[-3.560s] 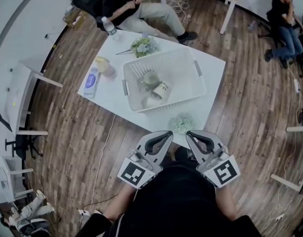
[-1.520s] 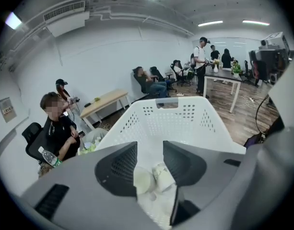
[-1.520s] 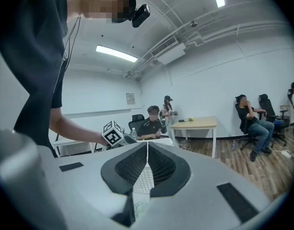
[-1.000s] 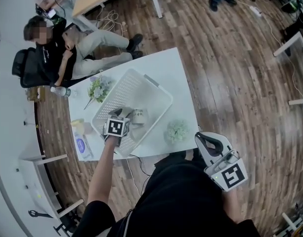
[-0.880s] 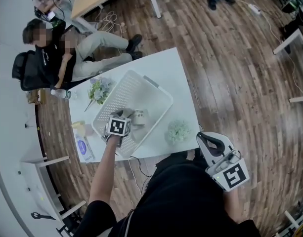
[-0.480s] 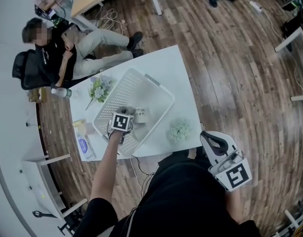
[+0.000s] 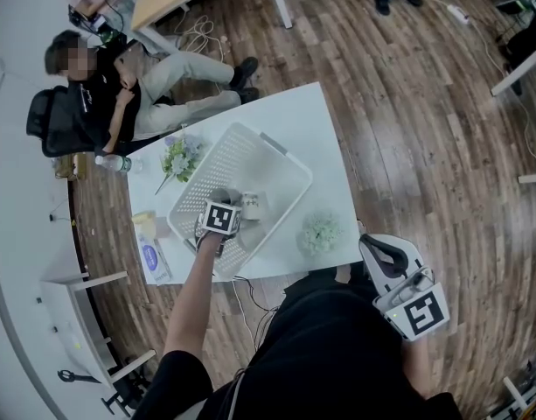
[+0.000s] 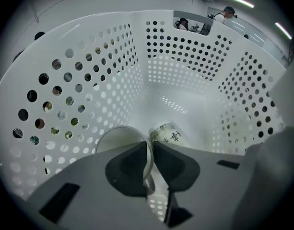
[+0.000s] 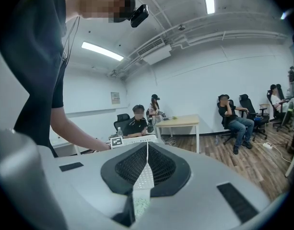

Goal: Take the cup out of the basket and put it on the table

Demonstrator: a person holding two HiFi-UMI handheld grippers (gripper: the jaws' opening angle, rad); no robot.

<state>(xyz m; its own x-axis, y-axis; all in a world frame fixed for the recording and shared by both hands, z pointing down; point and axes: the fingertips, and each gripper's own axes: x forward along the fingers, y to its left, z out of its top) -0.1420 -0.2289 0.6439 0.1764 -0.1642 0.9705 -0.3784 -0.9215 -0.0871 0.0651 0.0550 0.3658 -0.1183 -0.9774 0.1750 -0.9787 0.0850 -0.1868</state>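
Note:
A white perforated basket [image 7: 269, 147] stands on the white table [image 7: 318, 116]. My left gripper [image 7: 224, 201] points steeply down into it. In the left gripper view its jaws [image 8: 150, 150] have just been closing, and the thin rim of a plain white cup [image 8: 119, 137] is pinched between the pads. A second cup with a green print [image 8: 169, 134] lies on its side just beyond, also visible in the head view [image 7: 252, 206]. My right gripper [image 7: 380, 247] hangs shut and empty off the table's near right corner.
A small green plant [image 7: 321, 232] sits on the table by the basket's near side. Flowers [image 7: 180, 157], a water bottle [image 7: 110, 161] and a blue pack [image 7: 150, 257] lie at the left. A seated person [image 7: 119, 94] is beyond the table's far-left end.
The left gripper has gone from beside my body into the basket, and over the last second it has sunk a little among the cups. The right gripper has stayed where it was.

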